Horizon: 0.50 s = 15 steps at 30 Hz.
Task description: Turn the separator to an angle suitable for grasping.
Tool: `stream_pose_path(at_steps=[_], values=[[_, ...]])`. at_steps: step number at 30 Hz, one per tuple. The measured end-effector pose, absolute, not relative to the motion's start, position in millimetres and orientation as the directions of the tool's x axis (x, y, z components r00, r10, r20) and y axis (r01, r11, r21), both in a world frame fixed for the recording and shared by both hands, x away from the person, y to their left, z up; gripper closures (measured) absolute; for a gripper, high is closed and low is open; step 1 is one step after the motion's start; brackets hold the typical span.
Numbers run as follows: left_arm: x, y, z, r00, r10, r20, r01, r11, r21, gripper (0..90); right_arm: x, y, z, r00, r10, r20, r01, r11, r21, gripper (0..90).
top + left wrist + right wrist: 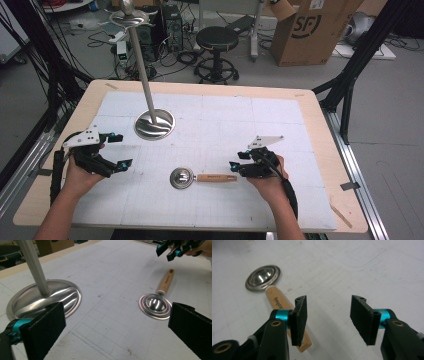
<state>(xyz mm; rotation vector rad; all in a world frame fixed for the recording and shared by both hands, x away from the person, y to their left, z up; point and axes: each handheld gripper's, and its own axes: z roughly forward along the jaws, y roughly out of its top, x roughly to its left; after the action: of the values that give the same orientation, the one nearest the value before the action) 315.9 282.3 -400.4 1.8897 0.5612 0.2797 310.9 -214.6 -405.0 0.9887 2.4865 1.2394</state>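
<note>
A small metal ladle lies flat on the white mat, its round bowl [181,178] [155,305] [263,277] to the left and its wooden handle [216,177] [166,281] [278,301] pointing right. My right gripper [238,160] [328,315] [170,251] hovers at the handle's end, open, with nothing between its jaws. In the right gripper view the handle runs under the left jaw, outside the gap. At the mat's left edge my left gripper [122,150] [117,325] stands wide open and empty, facing the ladle.
A steel stand with a round domed base [155,124] [45,298] and a tall pole [141,65] rises at the mat's back left. The wooden table rim [320,130] frames the mat. Behind the table are a stool [216,45] and a cardboard box [312,30].
</note>
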Motion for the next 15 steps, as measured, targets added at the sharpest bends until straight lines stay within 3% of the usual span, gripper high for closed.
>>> stream_pose_path(at_steps=[1, 6, 9, 11, 12, 13, 15], values=[[316, 282, -401, 0.862, 0.502, -0.075, 0.250, -0.290, 0.924, 1.8, 308, -220, -402, -0.752, 0.649, 0.115, 0.464, 0.397, 0.792, 39.0], [316, 280, -401, 0.865, 0.497, -0.077, 0.251, -0.293, 0.923, 1.9, 299, -238, -404, -0.744, 0.655, 0.135, 0.430, 0.314, 0.846, 27.3], [316, 280, -402, 0.865, 0.496, -0.074, 0.250, -0.298, 0.921, 1.8, 298, -245, -407, -0.773, 0.619, 0.138, 0.414, 0.327, 0.849, 27.0], [316, 280, -401, 0.865, 0.496, -0.073, 0.249, -0.298, 0.922, 1.8, 297, -245, -407, -0.777, 0.616, 0.130, 0.414, 0.344, 0.843, 28.2], [316, 280, -401, 0.866, 0.495, -0.073, 0.248, -0.298, 0.922, 1.8, 296, -244, -408, -0.763, 0.638, 0.103, 0.431, 0.384, 0.817, 36.9], [316, 280, -401, 0.865, 0.496, -0.073, 0.248, -0.297, 0.922, 1.8, 296, -244, -408, -0.763, 0.638, 0.103, 0.431, 0.384, 0.817, 36.9], [316, 281, -401, 0.863, 0.499, -0.073, 0.249, -0.298, 0.922, 1.8, 295, -245, -411, -0.765, 0.636, 0.098, 0.445, 0.413, 0.795, 51.4]])
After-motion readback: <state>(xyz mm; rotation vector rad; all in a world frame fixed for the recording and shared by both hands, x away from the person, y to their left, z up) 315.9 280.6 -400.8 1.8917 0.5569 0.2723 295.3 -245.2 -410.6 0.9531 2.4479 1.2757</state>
